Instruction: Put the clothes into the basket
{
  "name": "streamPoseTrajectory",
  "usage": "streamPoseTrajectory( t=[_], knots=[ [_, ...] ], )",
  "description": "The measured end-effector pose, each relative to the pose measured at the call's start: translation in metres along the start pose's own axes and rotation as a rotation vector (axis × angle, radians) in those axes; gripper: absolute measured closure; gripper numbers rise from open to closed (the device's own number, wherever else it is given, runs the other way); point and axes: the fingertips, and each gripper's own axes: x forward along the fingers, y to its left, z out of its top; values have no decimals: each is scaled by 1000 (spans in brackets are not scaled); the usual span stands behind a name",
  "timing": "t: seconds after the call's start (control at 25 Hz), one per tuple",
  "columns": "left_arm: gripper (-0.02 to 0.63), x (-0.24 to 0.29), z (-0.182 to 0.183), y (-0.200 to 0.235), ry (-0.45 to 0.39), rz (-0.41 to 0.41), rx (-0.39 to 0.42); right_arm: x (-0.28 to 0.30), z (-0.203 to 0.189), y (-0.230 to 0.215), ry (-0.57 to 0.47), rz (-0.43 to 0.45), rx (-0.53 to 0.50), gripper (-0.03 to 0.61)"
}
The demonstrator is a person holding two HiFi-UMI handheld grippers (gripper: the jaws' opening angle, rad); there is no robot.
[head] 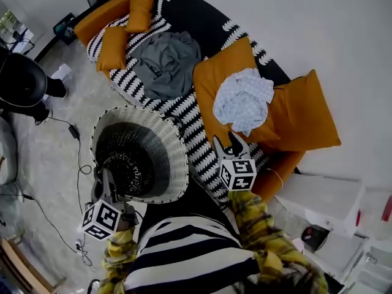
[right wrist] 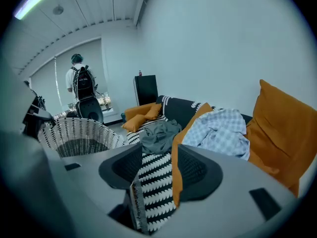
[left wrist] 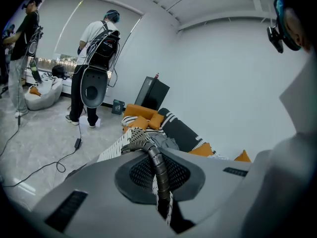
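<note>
Wicker basket [head: 174,158] gripped at its rim, two garments lying on the sofa [head: 190,17].
On the floor against the sofa's front edge stands the basket, with the left gripper [head: 109,182] jaws clamped on the dark handle at its near rim. The right gripper [head: 228,143] jaws stand apart and empty, near the checked garment [head: 244,100] heaped on an orange cushion [head: 211,81]. The grey garment [head: 166,63] lies mid-seat.

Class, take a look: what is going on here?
A person holds a gripper in each hand. The left gripper is shut on the handle of the woven basket beside the sofa. The right gripper, jaws apart and empty, points toward the checked cloth on an orange cushion. A grey garment lies on the sofa too; neither is in the basket yet.
</note>
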Motion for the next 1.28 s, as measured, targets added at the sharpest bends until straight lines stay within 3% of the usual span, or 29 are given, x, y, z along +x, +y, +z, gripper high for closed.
streamPoseTrajectory(
  t=[0.36,0.68,1.04,1.28],
  knots=[
    [600,47,14,-27,58,35,-13,40,25,-85,32,-216,-55,285],
    [600,85,16,-57,111,34,4,80,13,-146,119,-318,-86,255],
    [600,113,25,-81,139,32,63,116,20,-167,137,-347,-140,232],
    [600,123,29,-85,147,38,82,135,11,-177,156,-353,-120,229]
  ],
)
